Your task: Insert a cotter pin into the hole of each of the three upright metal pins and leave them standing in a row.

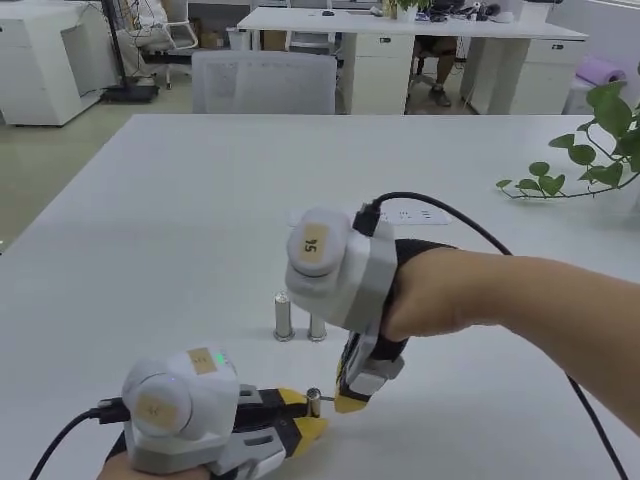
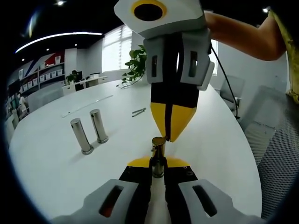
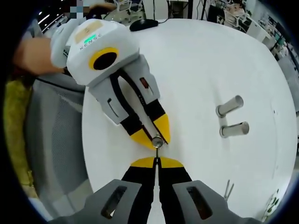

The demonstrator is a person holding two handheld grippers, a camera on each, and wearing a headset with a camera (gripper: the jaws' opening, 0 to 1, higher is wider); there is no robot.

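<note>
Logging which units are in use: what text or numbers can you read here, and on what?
"54": sticker on the right gripper's white housing, head view.
Printed word by the green light on the left gripper, right gripper view: too blurred to read.
Tan stickers on the left gripper, head view: unreadable.

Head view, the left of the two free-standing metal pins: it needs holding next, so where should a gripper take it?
Likely low on the round shaft of that metal pin, jaws level, coming from the person's side: it stands upright, its neighbour crowds its right, and a low hold leaves the top free, as the left gripper has the held pin.
</note>
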